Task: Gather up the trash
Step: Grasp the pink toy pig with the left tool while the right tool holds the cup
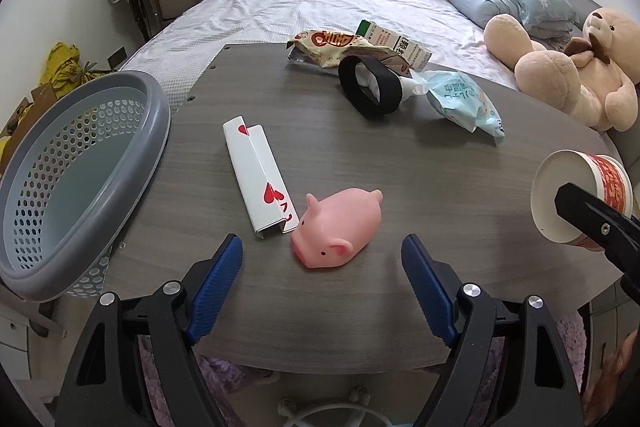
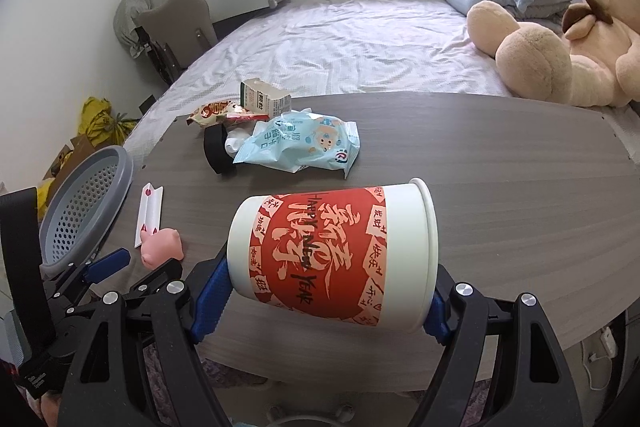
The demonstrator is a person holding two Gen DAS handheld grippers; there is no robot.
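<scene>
Blue-padded fingers of the right gripper (image 2: 328,291) clench the red-and-white paper cup (image 2: 334,255) lying sideways above the table's (image 2: 520,227) near edge, while the left gripper (image 1: 322,259) gapes empty beside the pink pig (image 1: 336,229) near the grey basket (image 1: 72,183).

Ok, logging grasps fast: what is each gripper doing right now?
Left gripper: open, holding nothing, above the table near the pink pig toy.
Right gripper: closed on the red-and-white paper cup, held sideways.
</scene>
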